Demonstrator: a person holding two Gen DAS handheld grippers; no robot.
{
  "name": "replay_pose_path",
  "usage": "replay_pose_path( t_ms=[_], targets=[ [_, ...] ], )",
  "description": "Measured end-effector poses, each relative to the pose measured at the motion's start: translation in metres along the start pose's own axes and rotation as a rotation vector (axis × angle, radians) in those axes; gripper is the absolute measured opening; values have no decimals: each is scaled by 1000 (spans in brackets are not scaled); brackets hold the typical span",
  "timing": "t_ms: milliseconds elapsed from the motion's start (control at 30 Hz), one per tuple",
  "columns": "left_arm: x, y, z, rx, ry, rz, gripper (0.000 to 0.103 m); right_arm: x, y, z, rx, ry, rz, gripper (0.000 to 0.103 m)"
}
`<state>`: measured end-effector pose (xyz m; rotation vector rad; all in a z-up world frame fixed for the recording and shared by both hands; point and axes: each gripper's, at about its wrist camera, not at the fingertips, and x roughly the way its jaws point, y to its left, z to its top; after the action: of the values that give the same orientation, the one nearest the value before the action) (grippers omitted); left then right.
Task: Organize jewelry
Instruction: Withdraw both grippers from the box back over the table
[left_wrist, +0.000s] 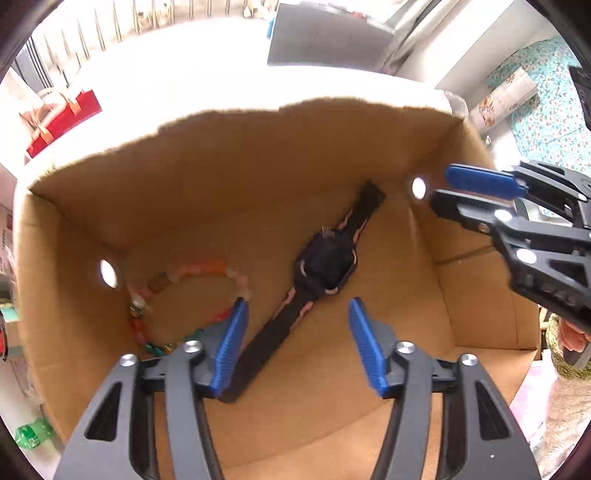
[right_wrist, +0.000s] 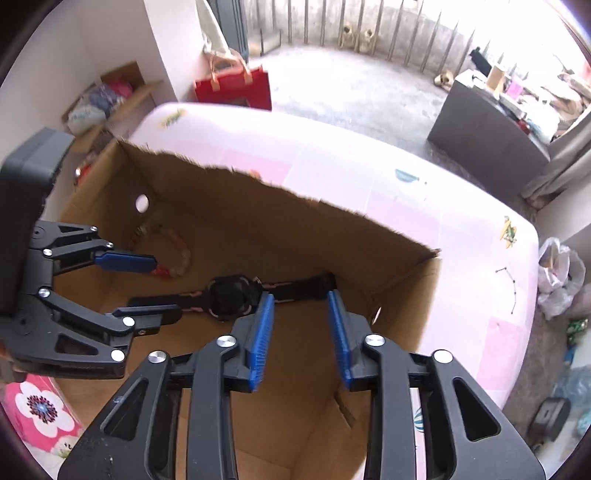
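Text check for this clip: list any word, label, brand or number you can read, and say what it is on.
None can be read with certainty.
Raised characters on the right hand-held gripper frame: too blurred.
Print on the green packet beside the cardboard box: too small.
Watch face: dark, shows nothing.
Bead bracelet: no text.

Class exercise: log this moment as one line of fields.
left gripper: open, empty | right gripper: open, empty | watch: on box floor | bead bracelet: beside watch | cardboard box: both grippers above
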<state>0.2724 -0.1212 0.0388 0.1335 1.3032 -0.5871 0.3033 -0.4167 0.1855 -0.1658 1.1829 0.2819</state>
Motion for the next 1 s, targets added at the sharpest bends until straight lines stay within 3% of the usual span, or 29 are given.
replay_pose_path(
  t_ms=[200, 400, 533, 633, 700, 767, 900, 1000],
  targets=[
    [-58, -16, -33, 72, -180, 42, 59, -72, -9, -31, 52, -173, 20, 43],
    [-143, -39, -112, 221, -463, 53, 81, -164, -4, -114, 111, -407, 92, 56],
    [-168, -23, -167, 167, -603, 116, 90, -172, -1, -164, 206, -473, 149, 59],
    [-154, 0, -179, 14, -609, 102, 90, -132, -19, -184, 364, -436, 202, 60],
    [-137, 17, -181, -94, -568, 59, 90, -100, -37, -193, 486, -400, 308, 60],
    [-119, 31, -179, -201, -530, 30, 90, -74, -50, -197, 577, -347, 345, 60],
    [-94, 42, -173, -324, -498, -61, 90, -47, -51, -192, 613, -309, 414, 60],
    [-85, 34, -163, -360, -500, -110, 91, -45, -44, -184, 577, -304, 437, 59]
  ],
)
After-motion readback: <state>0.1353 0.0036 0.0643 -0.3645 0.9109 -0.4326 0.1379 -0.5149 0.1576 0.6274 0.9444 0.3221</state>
